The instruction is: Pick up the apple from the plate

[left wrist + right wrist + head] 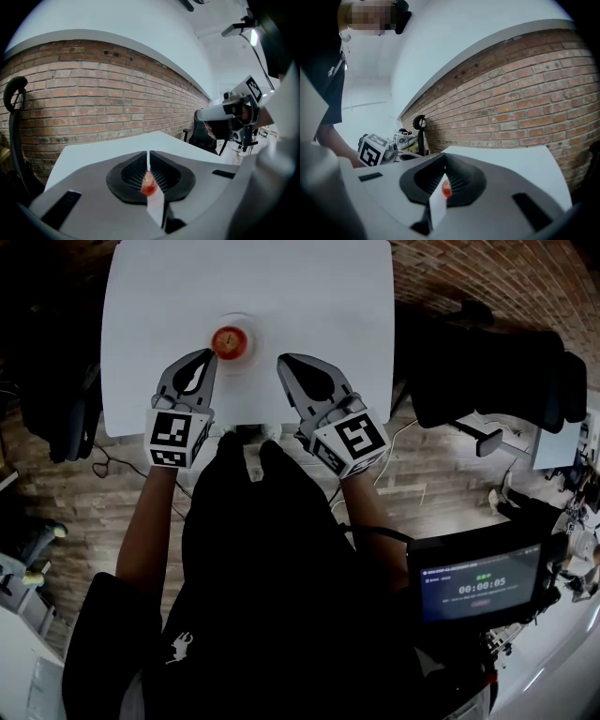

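Head view is showing the apple [229, 340] sitting centred on the plate [254, 333]. I am holding both tools pressed together and empty. The left gripper [208, 356] is nearer, just beside the plate's near-left rim; the right gripper [284, 361] is standing off the plate's near-right.

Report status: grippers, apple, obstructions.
Left hand-held gripper shut, empty, beside plate. Right hand-held gripper shut, empty. Apple on plate, not gripped. Nothing seen blocking.
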Tool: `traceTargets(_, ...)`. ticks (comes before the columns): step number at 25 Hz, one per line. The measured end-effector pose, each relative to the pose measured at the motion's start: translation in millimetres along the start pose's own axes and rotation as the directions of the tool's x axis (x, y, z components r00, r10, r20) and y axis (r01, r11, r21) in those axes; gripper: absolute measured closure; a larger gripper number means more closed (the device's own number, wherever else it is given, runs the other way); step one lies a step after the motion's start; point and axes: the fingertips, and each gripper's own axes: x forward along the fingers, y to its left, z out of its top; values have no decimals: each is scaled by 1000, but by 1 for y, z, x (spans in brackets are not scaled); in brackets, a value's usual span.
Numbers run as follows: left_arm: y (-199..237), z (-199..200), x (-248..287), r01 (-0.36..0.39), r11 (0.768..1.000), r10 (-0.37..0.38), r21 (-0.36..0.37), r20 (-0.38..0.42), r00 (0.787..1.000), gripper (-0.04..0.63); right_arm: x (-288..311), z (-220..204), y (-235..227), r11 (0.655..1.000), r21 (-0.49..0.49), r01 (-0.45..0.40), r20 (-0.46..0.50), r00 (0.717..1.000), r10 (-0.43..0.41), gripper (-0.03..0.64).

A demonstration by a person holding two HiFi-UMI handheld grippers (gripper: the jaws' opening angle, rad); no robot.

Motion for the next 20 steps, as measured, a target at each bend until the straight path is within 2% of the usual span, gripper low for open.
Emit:
traceTargets(5,-11,-10,19,64,997,-62,36,-41,997,588,1,-16,-7,999,15,33,-38,999,-33,613)
traceTargets(11,-18,-17,28,101,993,-97,57,-74,993,588,6,-24,-8,999,19,48,-55,997,-47,613)
traceTargets(20,-11,-53,42,120,992,-115,33,-111,987,587,25,-50,-10,997,23,69,-98,993,-66,612)
